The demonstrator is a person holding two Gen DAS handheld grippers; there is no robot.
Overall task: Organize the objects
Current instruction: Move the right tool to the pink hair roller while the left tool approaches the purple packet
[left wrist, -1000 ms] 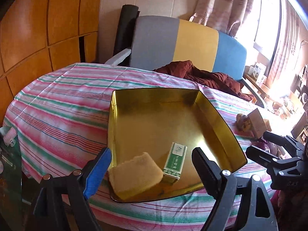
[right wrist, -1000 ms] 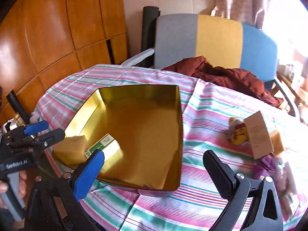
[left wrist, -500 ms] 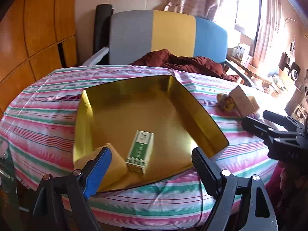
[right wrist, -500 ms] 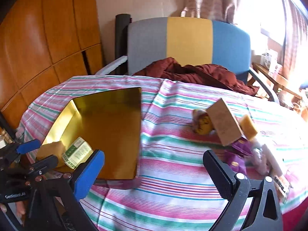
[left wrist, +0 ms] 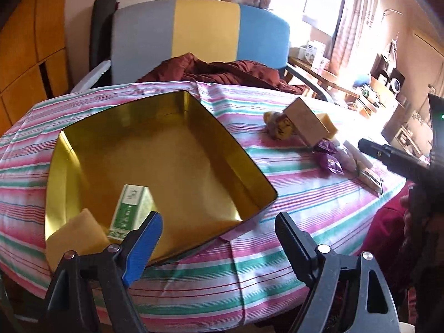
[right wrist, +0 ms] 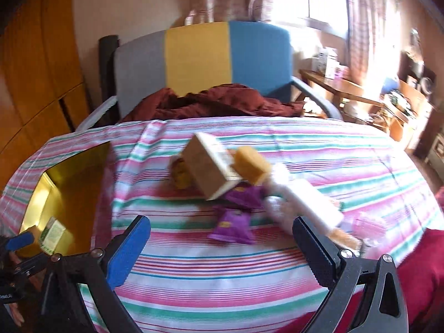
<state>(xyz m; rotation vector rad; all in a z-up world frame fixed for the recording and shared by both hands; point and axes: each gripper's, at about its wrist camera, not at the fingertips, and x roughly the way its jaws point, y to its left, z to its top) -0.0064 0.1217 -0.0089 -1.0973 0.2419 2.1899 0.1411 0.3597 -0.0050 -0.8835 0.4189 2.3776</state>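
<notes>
Right wrist view has our right gripper (right wrist: 220,245) wide and empty, nearest the purple packet (right wrist: 231,226); farther lie the white tube (right wrist: 305,198), sponge (right wrist: 251,163) and cardboard box (right wrist: 206,170). We should take the near packet squarely, then carry it left to the gold tray (left wrist: 249,172). Our left gripper (left wrist: 217,238), also wide, hangs over the tray's near edge by the green box (left wrist: 130,211). Both views have swung right since half a second ago.
</notes>
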